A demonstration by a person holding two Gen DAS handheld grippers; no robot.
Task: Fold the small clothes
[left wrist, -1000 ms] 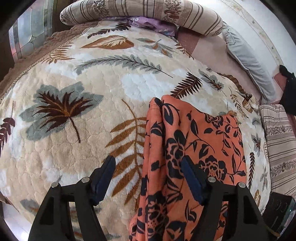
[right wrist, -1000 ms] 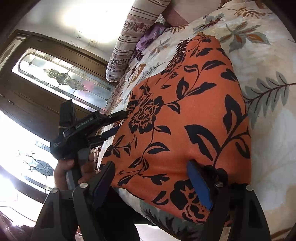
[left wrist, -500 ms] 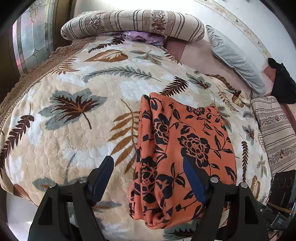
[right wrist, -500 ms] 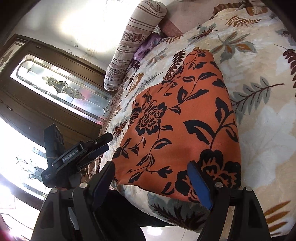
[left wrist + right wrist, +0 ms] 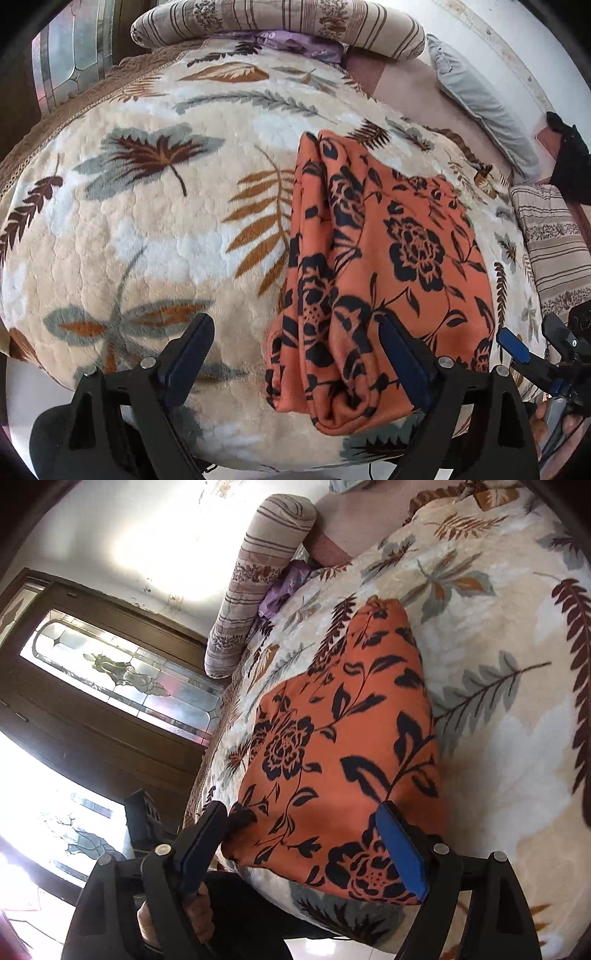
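The garment (image 5: 388, 277) lies folded into a compact stack on the bed (image 5: 147, 240), near its front edge. Left claw (image 5: 295, 354) is opening, nothing gripped. Right claw (image 5: 303, 845) is opening, empty. Folding appears complete; only withdrawal remains.

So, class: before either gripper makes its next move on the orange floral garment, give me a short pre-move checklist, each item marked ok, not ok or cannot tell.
1. Left gripper free of cloth: ok; its jaws are opening and nothing is pinched between them.
2. Right gripper free of cloth: ok; its jaws are opening and the pads press on nothing.
3. Orange floral garment folded into a compact stack: ok; layered folds show along its left edge.
4. Garment fully supported on the leaf-print blanket: ok; it lies near the front edge, not overhanging.
5. Fold edges even: cannot tell; the near corner looks bunched.
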